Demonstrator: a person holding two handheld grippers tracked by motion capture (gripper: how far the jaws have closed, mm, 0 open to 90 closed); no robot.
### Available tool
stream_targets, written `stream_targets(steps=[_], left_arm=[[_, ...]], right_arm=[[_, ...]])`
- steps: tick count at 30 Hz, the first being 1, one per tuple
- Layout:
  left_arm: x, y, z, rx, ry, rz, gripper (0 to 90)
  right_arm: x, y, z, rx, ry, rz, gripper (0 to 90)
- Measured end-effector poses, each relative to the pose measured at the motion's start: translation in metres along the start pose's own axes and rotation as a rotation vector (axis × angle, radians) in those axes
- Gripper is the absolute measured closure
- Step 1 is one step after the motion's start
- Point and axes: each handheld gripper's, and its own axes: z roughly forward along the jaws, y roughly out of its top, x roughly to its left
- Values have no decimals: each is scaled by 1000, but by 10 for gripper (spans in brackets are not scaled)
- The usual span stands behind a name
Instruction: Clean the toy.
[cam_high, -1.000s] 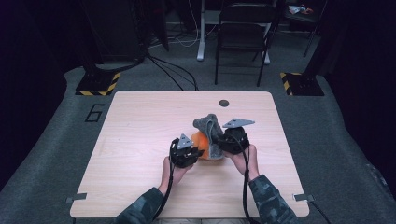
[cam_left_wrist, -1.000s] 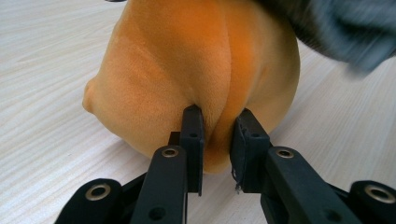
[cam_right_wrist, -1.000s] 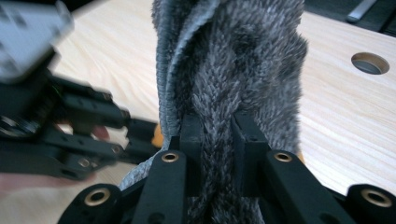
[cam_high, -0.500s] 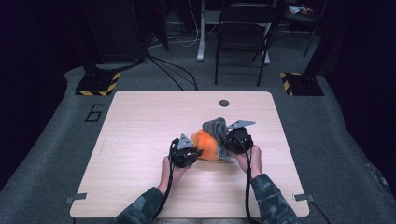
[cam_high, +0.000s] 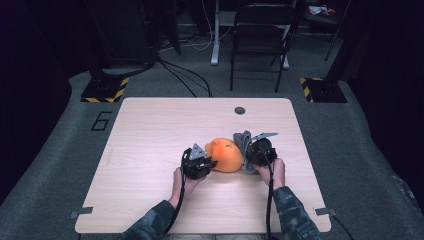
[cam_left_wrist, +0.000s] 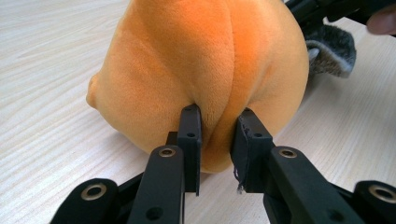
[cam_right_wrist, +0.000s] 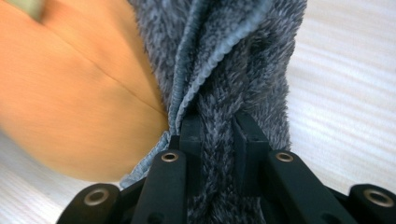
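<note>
Left gripper view: left gripper (cam_left_wrist: 215, 128) pinches orange plush (cam_left_wrist: 201, 70); right gripper (cam_right_wrist: 217, 135) clamps grey fleece (cam_right_wrist: 224, 56). We pull apart slowly (keep both pinches deep), w/o twisting.

From my station, the table (cam_high: 150, 130) is evenly lit from overhead; surroundings from 9 through 3 o'clock fall dark. The orange plush toy (cam_right_wrist: 70, 93) shows blur at 9 o'clock in the right gripper view.
</note>
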Motion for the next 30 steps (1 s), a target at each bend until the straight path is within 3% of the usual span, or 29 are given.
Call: stream_targets(steps=[6, 8, 10, 14, 18, 24, 28, 30], left_arm=[[4, -1, -1, 2, -1, -3, 743], [4, -1, -1, 0, -5, -21, 743], [5, -1, -2, -2, -2, -21, 742], [7, -2, -2, -2, -7, -25, 741], [8, -2, -2, -7, -5, -32, 738], [9, -2, -2, -8, -5, -34, 730], [9, -2, -2, -7, -4, -30, 721], [9, -2, -1, -8, -5, -30, 709]], right_arm=[[-9, -10, 18, 81, -25, 6, 756], [-10, -12, 22, 96, -21, 15, 755], [-8, -10, 20, 104, -33, -9, 756], [-10, -7, 13, 84, -45, -8, 761], [-14, 2, -7, 9, -41, 17, 763], [-4, 18, -43, -128, 49, 13, 763], [15, 23, -44, -123, 129, -13, 762], [25, 22, -34, -85, 123, -52, 761]])
